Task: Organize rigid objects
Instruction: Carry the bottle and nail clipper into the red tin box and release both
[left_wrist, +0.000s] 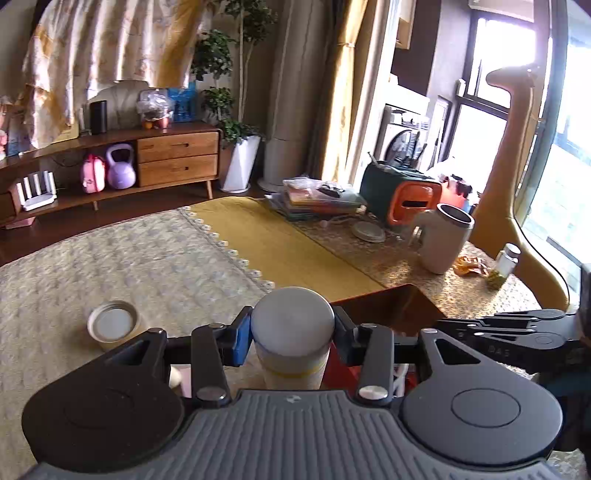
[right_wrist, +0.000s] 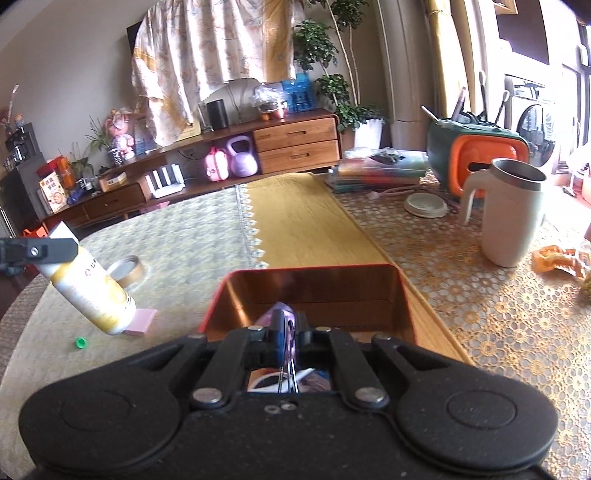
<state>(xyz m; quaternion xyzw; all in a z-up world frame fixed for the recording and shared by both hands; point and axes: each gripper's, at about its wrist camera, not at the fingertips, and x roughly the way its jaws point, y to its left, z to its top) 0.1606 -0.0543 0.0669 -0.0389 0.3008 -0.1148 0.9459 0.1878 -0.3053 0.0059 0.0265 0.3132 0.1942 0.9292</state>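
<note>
Left wrist view is showing the left gripper (left_wrist: 291, 332) clamping a white bottle (left_wrist: 291, 325) with a yellow band, its blue pad (left_wrist: 242, 341) and the opposite pad pressing on the rounded top from both sides. The bottle is hanging clear of the worktop (left_wrist: 147, 258). At four o'clock from it, just beside, the red tin box (left_wrist: 388, 306) with its coppery inside is sitting open. At nine o'clock a lidded jar (left_wrist: 112, 325) is standing on the cloth, well apart. Far off at two o'clock a pale mug (left_wrist: 441, 240) is standing.

Right wrist view is looking straight down into the same tin box (right_wrist: 314, 291). The right gripper (right_wrist: 288, 343) is pinching narrow on a thin purple item (right_wrist: 282, 314), too small to identify, poised over the near edge of the box. At nine o'clock the bottle (right_wrist: 88, 291) is hanging tilted in the other gripper's fingers (right_wrist: 40, 251), above a pink pad (right_wrist: 142, 321) and a small green cap (right_wrist: 81, 342). The mug (right_wrist: 511, 214) is standing at two o'clock.

Judging by this, both hands are carrying items to the box, mid-way through gathering loose things. Next, the purple item is needing lowering and release inside the walls; the bottle is needing to swing over the rim, probably laid flat to fit.
</note>
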